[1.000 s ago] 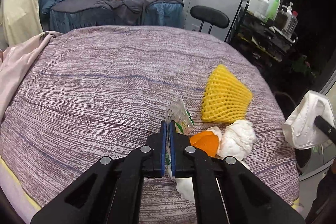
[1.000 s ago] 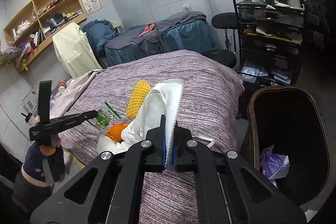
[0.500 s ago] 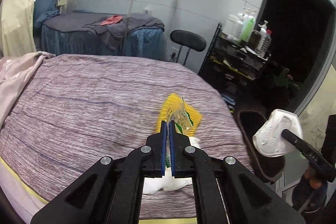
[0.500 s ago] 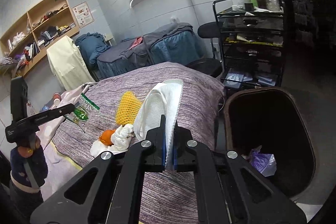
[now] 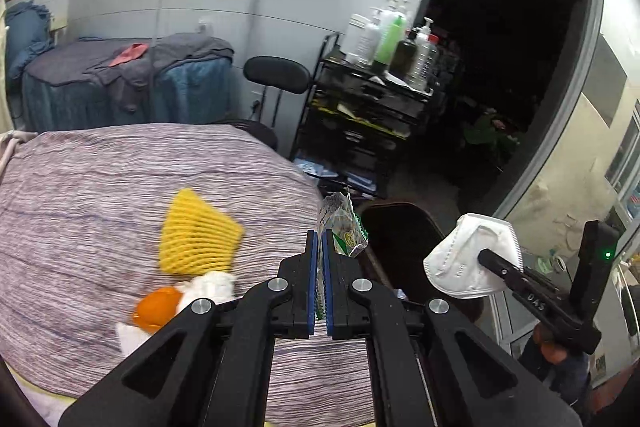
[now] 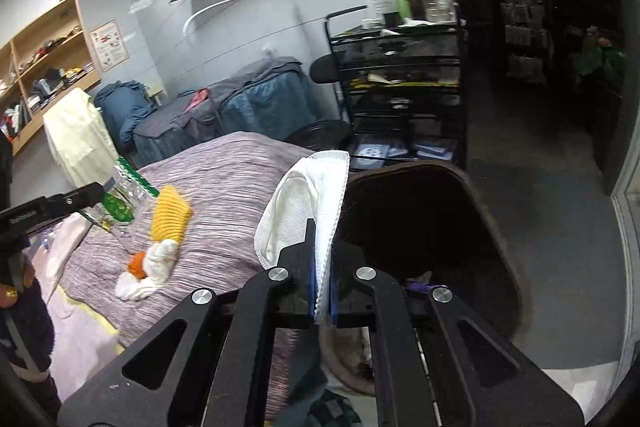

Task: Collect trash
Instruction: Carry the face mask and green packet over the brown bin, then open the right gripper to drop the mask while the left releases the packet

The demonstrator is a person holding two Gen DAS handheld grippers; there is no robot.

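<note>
My left gripper (image 5: 319, 247) is shut on a clear plastic wrapper with green print (image 5: 341, 227) and holds it in the air past the bed's right edge, near the dark trash bin (image 5: 394, 227). My right gripper (image 6: 322, 239) is shut on a white face mask (image 6: 306, 207) and holds it over the near rim of the bin (image 6: 500, 227). On the purple bedspread (image 5: 100, 187) lie a yellow foam net (image 5: 196, 239), an orange peel (image 5: 156, 309) and a crumpled white tissue (image 5: 208, 287). The mask also shows in the left wrist view (image 5: 464, 263).
A black cart (image 6: 400, 99) with bottles stands behind the bin. A black stool (image 5: 276, 75) and a second bed with blue and grey covers (image 5: 120, 87) stand at the back. Purple trash (image 6: 418, 283) lies inside the bin.
Both grippers have swung right, away from the bed and toward the bin, each still holding its item. The mask is now over the bin's rim.
</note>
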